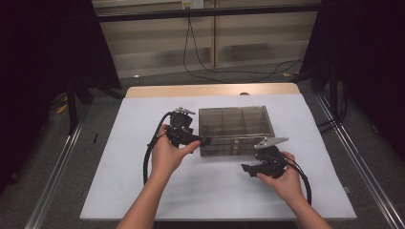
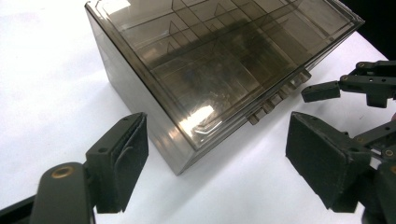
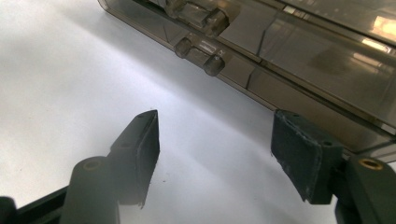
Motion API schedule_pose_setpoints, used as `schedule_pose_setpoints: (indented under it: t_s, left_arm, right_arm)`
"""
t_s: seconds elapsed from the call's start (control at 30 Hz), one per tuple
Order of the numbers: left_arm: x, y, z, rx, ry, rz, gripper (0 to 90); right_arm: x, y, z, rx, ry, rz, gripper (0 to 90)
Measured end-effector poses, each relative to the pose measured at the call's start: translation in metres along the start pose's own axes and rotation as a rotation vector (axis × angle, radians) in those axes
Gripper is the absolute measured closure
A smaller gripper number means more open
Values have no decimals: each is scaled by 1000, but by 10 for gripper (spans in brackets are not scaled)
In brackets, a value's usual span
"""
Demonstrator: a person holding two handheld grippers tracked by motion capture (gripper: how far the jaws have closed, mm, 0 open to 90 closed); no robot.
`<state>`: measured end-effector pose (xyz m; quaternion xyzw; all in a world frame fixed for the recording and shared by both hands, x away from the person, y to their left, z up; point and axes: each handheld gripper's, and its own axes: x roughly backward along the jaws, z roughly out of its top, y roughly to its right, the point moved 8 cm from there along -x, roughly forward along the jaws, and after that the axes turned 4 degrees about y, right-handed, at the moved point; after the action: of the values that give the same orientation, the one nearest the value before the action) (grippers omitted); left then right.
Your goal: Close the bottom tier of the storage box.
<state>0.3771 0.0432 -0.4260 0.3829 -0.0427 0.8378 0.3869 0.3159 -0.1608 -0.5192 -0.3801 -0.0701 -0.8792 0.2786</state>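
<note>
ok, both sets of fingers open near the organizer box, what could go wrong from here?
1. The left gripper sits at the near-left corner of the smoky plastic box; closing there could skew it on the white mat instead of gripping.
2. The right gripper fingers are off the front latches; a low approach may shove the box back.

A smoky grey-brown, see-through box (image 1: 235, 125) is crossed by a grid of darker dividers. Beneath the box, a plain white sheet (image 1: 143, 191) is spread; beyond it, a tan table edge (image 1: 210, 89) is seen. Both grippers (image 1: 206, 141) (image 1: 244, 168) are coloured black.
</note>
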Motion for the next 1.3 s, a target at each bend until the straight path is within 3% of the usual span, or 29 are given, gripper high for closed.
schedule_pose_setpoints:
  t_s: [0.63,0.83,1.3]
  left_arm:
    - [8,-17,-14,-9,-5,-2,186]
    - [11,-23,-17,3,10,6,180]
    - [16,-32,-29,-10,-5,19,173]
  right_arm:
    - [5,-2,-3,-5,3,-6,324]
    - [5,1,-9,-15,-13,-14,324]
    - [12,6,-16,-31,1,-12,322]
